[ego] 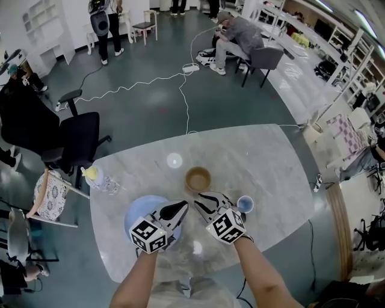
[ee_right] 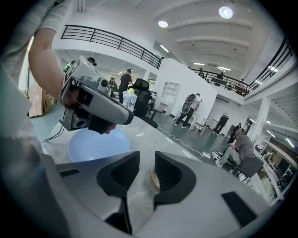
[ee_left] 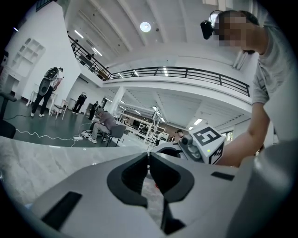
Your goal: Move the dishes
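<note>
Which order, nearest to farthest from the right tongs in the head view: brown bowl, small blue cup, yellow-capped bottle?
1. The brown bowl, just ahead of the right tongs.
2. The small blue cup, at their right.
3. The yellow-capped bottle, far off to the left.

Bright, even light fell from round white ceiling lamps (ee_right: 226, 12) and long strip lights high overhead. The pale grey marble tabletop (ego: 271, 162) carried two soft white glare spots, and the shadows on it were faint and diffuse. The light blue round plate (ee_right: 95, 145) looked washed out. Both gripper views bent straight railings into curves and went black at the corners. Close to the lens, the left gripper (ee_left: 149, 155) and right gripper (ee_right: 146, 159) were soft, while the far hall was sharp.
</note>
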`<state>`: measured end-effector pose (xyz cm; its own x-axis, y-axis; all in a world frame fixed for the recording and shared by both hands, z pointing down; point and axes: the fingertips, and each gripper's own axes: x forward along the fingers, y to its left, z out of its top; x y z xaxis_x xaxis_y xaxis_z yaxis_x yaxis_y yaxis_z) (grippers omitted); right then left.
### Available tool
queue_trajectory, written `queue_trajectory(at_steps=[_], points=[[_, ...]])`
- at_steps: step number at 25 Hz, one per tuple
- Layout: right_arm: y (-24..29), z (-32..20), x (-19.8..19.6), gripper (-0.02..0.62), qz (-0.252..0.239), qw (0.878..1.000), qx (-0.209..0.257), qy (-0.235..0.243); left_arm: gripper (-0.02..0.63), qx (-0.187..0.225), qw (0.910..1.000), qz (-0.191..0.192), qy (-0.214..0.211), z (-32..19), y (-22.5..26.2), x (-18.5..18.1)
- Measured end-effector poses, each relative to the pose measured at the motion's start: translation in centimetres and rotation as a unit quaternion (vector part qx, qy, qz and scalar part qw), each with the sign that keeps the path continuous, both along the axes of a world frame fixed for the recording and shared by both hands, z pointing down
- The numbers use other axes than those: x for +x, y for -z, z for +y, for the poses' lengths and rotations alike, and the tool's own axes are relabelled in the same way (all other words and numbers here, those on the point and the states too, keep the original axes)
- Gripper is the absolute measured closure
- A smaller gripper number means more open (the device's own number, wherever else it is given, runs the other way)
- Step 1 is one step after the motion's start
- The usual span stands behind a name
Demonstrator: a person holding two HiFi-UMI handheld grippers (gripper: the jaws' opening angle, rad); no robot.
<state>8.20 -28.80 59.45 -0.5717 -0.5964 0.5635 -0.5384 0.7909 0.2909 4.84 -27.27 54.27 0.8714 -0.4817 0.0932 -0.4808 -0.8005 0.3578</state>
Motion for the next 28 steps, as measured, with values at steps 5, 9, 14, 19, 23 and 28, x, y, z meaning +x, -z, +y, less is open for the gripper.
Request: queue_trajectory(at_steps=[5,9,14,19,23,28], points=[[-2.6,-1.2,-0.4,0.482,0.032,0.999,-0.013,-0.003,0.581,-0.011,0.9999,0.0,0.004,-0.2,-0.8,-0.4],[-4.2,-2.1,-0.4,0.482,0.043,0.999,-0.028,-0.012,0.581,-0.018,0.9998,-0.001,0.005,-0.7,-1.3,-0.3],[-6.0,-3.5,-0.1,0.482,0.061,0.997,-0.04,-0.022,0.581,-0.027,0.9996,-0.002,0.001,-1.6,-2.2,0.1],[-7.0,-4.2,0.0,0.482,0.091,0.995,-0.045,-0.014,0.581,-0.032,0.9995,-0.001,0.0,-1.8,-2.4,0.2],[-7.9,-4.6,0.2,0.47,0.112,0.992,-0.055,-0.009,0.581,-0.036,0.9994,0.0,-0.002,-1.9,-2.7,0.1],[-9.0,-4.8,0.2,0.466,0.137,0.989,-0.063,-0.002,0.581,-0.037,0.9993,0.0,-0.003,-2.1,-2.7,-0.1]])
